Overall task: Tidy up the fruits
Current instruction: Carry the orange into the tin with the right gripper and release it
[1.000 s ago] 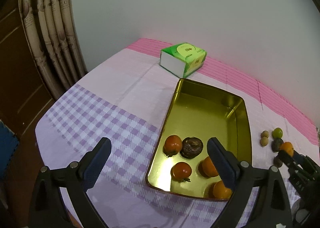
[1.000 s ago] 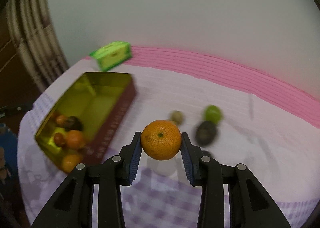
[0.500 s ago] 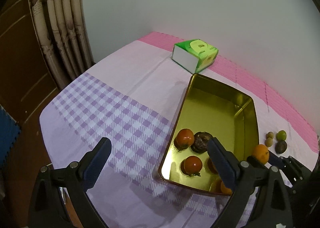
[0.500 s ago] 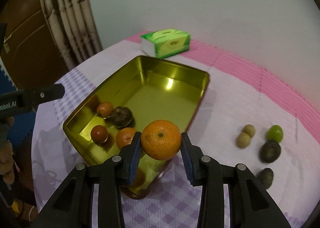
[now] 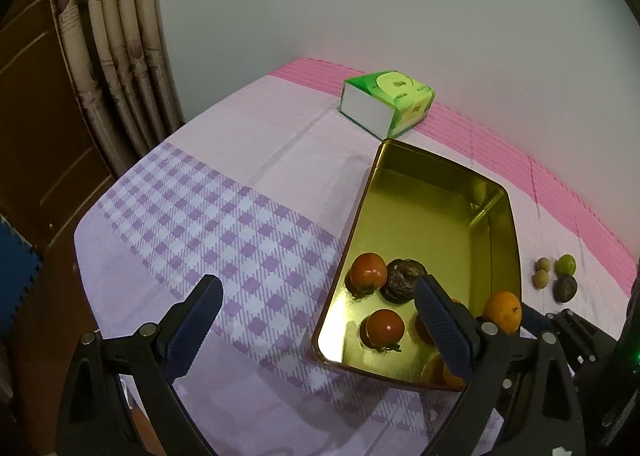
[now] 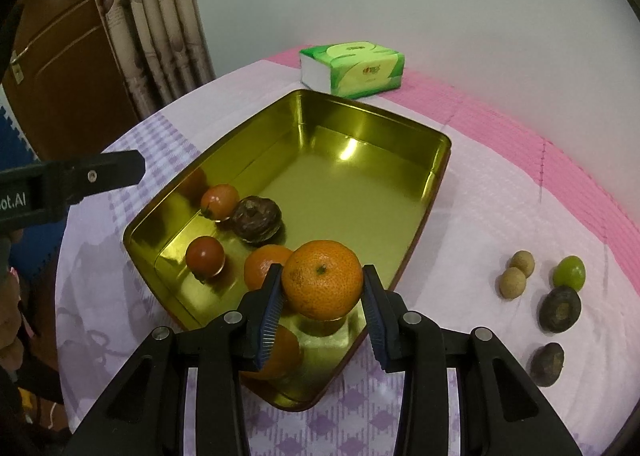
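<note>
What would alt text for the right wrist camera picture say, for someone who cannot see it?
A hand-held gripper clamps an orange above the near end of a gold tin already holding two red fruits, a dark one and more oranges. Five small fruits lie on the pink cloth to the right; a green tissue pack sits behind.

- We note the gold tin (image 6: 362,160), glossy inside.
- Orange mandarin (image 6: 322,278), at 6 o'clock.
- Tablecloth (image 5: 208,212): lilac-white check, pink stripes.
- Green-white tissue pack (image 6: 352,68), at 12 o'clock.
- Lime-green fruit (image 6: 569,272), at 3 o'clock.
</note>
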The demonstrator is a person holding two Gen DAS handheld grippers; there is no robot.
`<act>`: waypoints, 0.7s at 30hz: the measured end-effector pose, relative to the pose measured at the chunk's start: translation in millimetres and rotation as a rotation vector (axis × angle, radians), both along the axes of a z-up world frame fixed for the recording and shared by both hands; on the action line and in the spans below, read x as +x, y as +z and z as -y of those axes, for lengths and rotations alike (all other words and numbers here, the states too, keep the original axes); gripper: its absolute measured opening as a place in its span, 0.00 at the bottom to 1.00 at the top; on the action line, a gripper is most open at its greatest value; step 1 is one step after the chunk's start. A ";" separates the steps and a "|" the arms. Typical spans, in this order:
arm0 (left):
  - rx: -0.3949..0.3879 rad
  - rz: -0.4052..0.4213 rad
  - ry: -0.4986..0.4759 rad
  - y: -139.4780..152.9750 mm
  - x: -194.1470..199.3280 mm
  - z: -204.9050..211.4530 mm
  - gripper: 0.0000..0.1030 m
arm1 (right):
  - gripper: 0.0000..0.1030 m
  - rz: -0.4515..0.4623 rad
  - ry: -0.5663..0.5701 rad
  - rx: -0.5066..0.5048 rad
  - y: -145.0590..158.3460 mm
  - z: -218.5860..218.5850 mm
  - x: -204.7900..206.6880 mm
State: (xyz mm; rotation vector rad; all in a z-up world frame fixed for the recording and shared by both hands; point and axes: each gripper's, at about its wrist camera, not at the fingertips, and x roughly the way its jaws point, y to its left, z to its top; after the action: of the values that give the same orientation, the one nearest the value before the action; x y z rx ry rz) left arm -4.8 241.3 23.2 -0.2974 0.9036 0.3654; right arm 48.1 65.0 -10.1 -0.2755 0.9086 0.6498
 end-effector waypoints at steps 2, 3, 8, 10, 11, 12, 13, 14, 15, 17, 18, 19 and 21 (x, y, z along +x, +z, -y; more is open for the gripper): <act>0.001 -0.002 0.000 0.1 -0.3 0.1 0.92 | 0.38 -0.003 0.005 -0.001 -1.4 -0.8 -0.8; 0.002 -0.002 0.001 0.3 -0.3 -0.1 0.92 | 0.38 -0.003 0.005 -0.002 -2.0 -1.2 -1.3; -0.004 0.003 0.014 -0.9 0.6 -3.2 0.92 | 0.39 -0.009 0.006 0.001 -3.3 -1.1 -1.8; -0.011 -0.002 0.019 -2.4 1.1 -4.7 0.92 | 0.39 -0.010 0.007 0.003 -4.2 -1.0 -2.5; -0.011 -0.004 0.018 -3.1 1.6 -4.7 0.92 | 0.39 -0.010 0.007 0.003 -4.1 -1.2 -2.9; -0.010 -0.004 0.017 -2.8 1.3 -4.6 0.92 | 0.39 -0.014 0.010 0.009 -4.0 -1.1 -3.0; -0.008 -0.005 0.015 -3.1 1.4 -4.3 0.92 | 0.39 -0.019 0.012 0.014 -3.8 -1.3 -3.4; -0.005 -0.004 0.012 -3.1 1.2 -3.7 0.92 | 0.40 -0.020 0.010 0.017 -3.7 -1.3 -4.0; -0.003 -0.002 0.010 -3.0 1.2 -3.3 0.92 | 0.40 -0.019 0.009 0.017 -3.2 -1.9 -4.4; 0.001 -0.001 0.008 -3.4 1.3 -2.8 0.92 | 0.41 -0.013 0.004 0.016 -1.8 -2.3 -4.7; -0.002 -0.001 0.008 -3.3 1.3 -2.8 0.92 | 0.41 -0.014 0.003 0.024 -0.7 -2.0 -4.9; -0.001 -0.001 0.009 -3.4 1.1 -2.8 0.92 | 0.42 -0.018 0.005 0.034 0.6 -1.5 -5.2; 0.001 -0.001 0.008 -3.3 1.2 -2.9 0.92 | 0.42 -0.010 -0.002 0.047 4.6 0.8 -6.3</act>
State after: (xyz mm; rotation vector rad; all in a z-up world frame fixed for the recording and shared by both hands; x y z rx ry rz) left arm -3.7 244.2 19.9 -0.2998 0.9036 0.3731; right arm 41.8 64.2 -5.5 -0.2297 0.9021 0.6703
